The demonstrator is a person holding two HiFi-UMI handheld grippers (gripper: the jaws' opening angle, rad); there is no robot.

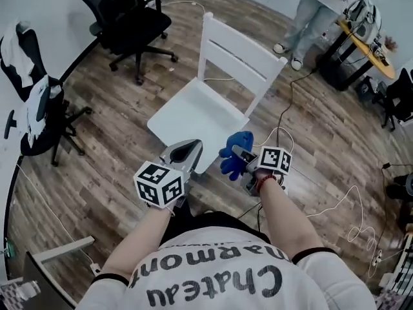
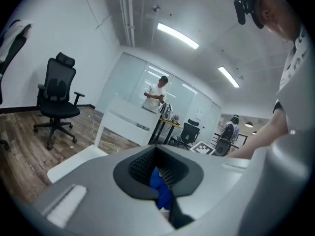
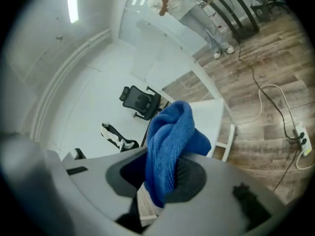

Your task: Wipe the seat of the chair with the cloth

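The white wooden chair (image 1: 216,76) stands just ahead of me, its flat seat (image 1: 193,118) bare. My right gripper (image 1: 242,160) hovers off the seat's near right corner, shut on a bunched blue cloth (image 1: 233,155). In the right gripper view the cloth (image 3: 170,136) rises out of the right gripper (image 3: 165,176), with the seat (image 3: 209,114) beyond. My left gripper (image 1: 184,152) hangs over the seat's front edge, shut and holding nothing. From the left gripper (image 2: 158,168) I see the chair's backrest (image 2: 125,124) and a sliver of the blue cloth (image 2: 158,181) through the narrow slit.
A black office chair (image 1: 129,21) stands behind the white one, another draped with clothes (image 1: 35,108) at the left. Cables (image 1: 348,205) trail over the wooden floor at the right, with a power strip (image 3: 301,134). A person (image 1: 316,11) stands by a desk (image 1: 364,37) at the back.
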